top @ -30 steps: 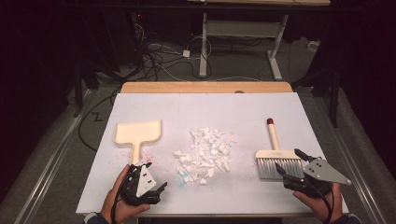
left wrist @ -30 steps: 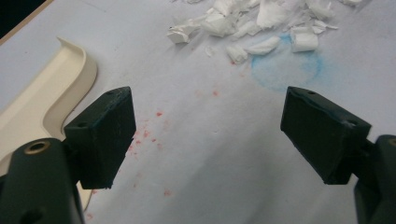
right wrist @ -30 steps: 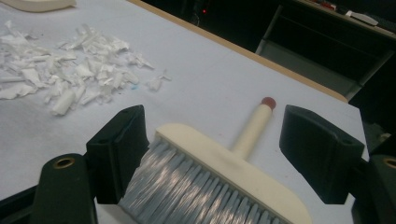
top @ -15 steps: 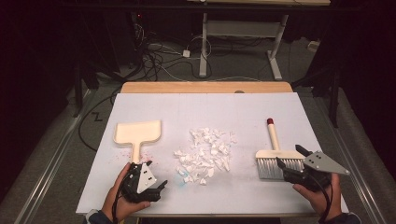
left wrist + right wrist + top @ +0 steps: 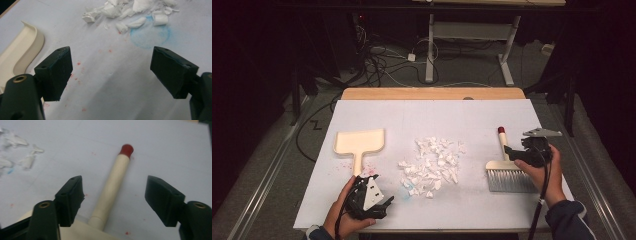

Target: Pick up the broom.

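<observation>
A cream brush (image 5: 503,159) with a red-tipped handle and grey bristles lies at the right of the white table sheet (image 5: 437,120). My right gripper (image 5: 510,153) sits over its handle (image 5: 112,187), which runs between the two jaws without touching either pad. The jaws have just been closing and still stand apart. White paper scraps (image 5: 432,165) are heaped in the middle. A cream dustpan (image 5: 359,142) lies at the left. My left gripper (image 5: 382,190) rests near the front edge below the dustpan's handle, open, with bare sheet between its jaws (image 5: 110,52).
A pale blue stain (image 5: 150,35) and small red specks mark the sheet near the scraps (image 5: 130,12). The dustpan's rim (image 5: 17,55) lies just left of the left gripper. Beyond the table's wooden far edge (image 5: 432,93) are cables and desk legs on the floor.
The right hand has moved away from the front edge, up along the brush to its handle, and its jaws have narrowed. The left hand has stayed put.
</observation>
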### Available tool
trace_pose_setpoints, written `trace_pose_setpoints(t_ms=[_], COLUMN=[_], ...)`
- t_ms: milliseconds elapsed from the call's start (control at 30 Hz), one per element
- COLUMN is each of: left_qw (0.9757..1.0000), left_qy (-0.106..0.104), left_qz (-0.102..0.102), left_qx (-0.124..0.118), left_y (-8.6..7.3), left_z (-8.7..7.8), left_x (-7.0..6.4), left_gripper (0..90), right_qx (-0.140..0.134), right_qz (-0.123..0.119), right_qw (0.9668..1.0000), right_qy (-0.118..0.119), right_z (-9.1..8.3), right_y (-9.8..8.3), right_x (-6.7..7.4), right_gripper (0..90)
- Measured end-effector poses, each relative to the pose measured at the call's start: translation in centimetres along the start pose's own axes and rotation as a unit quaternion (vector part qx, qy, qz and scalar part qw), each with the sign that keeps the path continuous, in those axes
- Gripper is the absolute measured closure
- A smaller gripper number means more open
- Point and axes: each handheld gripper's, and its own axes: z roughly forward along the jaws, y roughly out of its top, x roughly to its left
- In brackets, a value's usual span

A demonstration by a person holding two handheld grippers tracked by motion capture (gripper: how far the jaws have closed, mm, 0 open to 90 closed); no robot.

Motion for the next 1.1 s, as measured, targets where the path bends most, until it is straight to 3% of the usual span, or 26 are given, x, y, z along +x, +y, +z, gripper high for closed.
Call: trace_pose_setpoints(t_ms=[67,100,133,167,200,233,267,333,400,600,767,900,933,1033,1100], left_qw=[1.0000,1.0000,1.0000,1.0000,1.0000,1.0000,1.0000,0.9999,0.9999,0.9999,0.9999,1.0000,1.0000,1.0000,1.0000], left_qy=[-0.002,-0.002,-0.003,-0.004,-0.005,-0.005,-0.006,-0.009,-0.012,-0.013,-0.011,-0.008,-0.007,-0.006,-0.005], left_qz=[-0.002,-0.002,-0.002,-0.002,0.002,0.002,0.003,0.004,0.005,0.006,0.006,0.001,0.000,0.000,0.001], left_qx=[0.001,0.002,0.002,0.004,0.005,0.005,0.005,0.006,0.008,0.006,0.004,0.001,0.001,0.001,0.001], left_y=[-0.2,-0.2,-0.2,-0.2,-0.3,-0.3,-0.3,-0.3,-0.2,-0.2,-0.1,-0.2,-0.2,-0.2,-0.2], left_z=[0.0,0.0,0.1,0.1,0.1,0.1,0.1,0.1,0.2,0.0,0.0,-0.1,-0.2,-0.2,-0.3], left_x=[0.0,0.0,0.0,0.0,-0.1,-0.1,-0.2,-0.2,-0.3,-0.3,-0.2,0.1,0.1,0.1,0.0], left_gripper=[16.9,16.9,16.9,16.9,16.9,16.9,16.9,16.9,16.9,16.9,16.9,16.9,16.9,16.9,16.9], right_qx=[0.039,0.039,0.072,0.072,0.106,0.106,0.104,0.102,0.091,0.076,0.069,0.036,0.011,-0.010,-0.047], right_qz=[0.012,0.012,0.028,0.028,0.036,0.036,0.028,0.029,0.019,0.027,0.024,0.033,0.027,0.016,0.005], right_qw=[0.9991,0.9991,0.9970,0.9970,0.9937,0.9937,0.9941,0.9943,0.9957,0.9965,0.9971,0.9987,0.9993,0.9995,0.9982], right_qy=[0.015,0.015,0.010,0.010,0.005,0.005,-0.009,-0.009,-0.002,0.024,0.020,0.016,0.024,0.026,0.038], right_z=[1.7,1.7,3.0,3.0,4.4,4.4,4.7,4.8,4.9,4.8,4.6,3.5,2.6,1.5,-0.5], right_y=[0.1,0.1,0.3,0.3,0.3,0.3,0.7,0.8,0.9,0.5,0.4,0.5,0.6,0.6,0.7], right_x=[0.0,0.0,0.1,0.1,0.5,0.5,1.0,1.3,2.0,1.7,1.8,1.5,1.5,1.6,1.8], right_gripper=[34.7,34.7,40.9,40.9,41.5,41.5,46.0,51.0,68.2,70.9,71.1,71.1,71.1,71.1,71.1])
